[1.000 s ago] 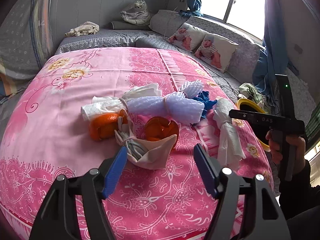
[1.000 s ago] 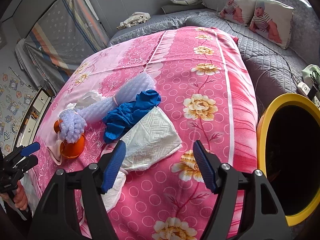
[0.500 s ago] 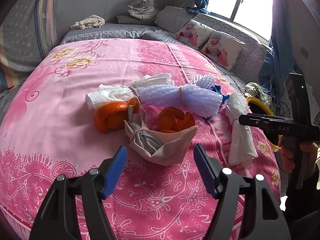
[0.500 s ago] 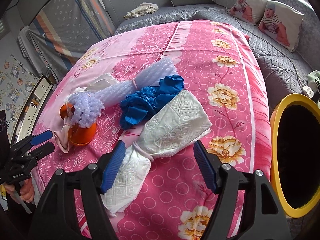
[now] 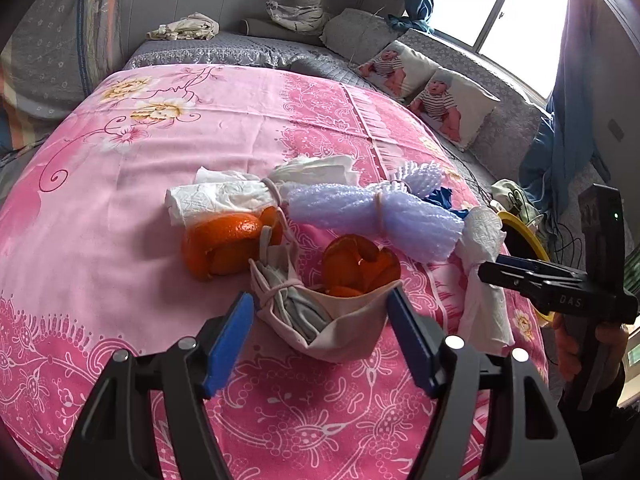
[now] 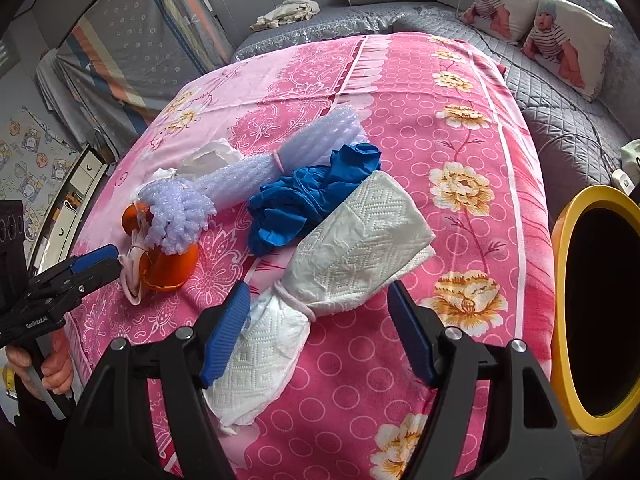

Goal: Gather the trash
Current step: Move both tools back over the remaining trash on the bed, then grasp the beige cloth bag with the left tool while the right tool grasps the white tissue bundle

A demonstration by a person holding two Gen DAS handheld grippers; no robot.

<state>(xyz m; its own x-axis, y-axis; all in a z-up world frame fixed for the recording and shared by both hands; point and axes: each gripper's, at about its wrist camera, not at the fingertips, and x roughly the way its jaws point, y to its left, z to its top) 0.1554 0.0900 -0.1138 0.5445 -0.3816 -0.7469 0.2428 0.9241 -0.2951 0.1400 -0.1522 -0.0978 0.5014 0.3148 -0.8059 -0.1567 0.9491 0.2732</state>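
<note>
Left gripper (image 5: 320,320): jaws wide, straddling crumpled beige mask (image 5: 320,320) at 6 o'clock on pink bedspread (image 5: 120,240); pads not pressing. Right gripper (image 6: 318,326): jaws wide around tied white tissue bundle (image 6: 352,264). Yellow-rimmed bin (image 6: 564,280) at 3 o'clock.

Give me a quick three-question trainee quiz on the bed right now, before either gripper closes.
1. True or false: the left gripper is shut on the face mask.
2. What lies between the right gripper fingers: A blue glove, B tied paper towel, C orange peel?
3. Fill in: the yellow-rimmed bin stands beside the ___.

Key: 1 false, its jaws stand open around the mask. 2 B. 3 bed.
</note>
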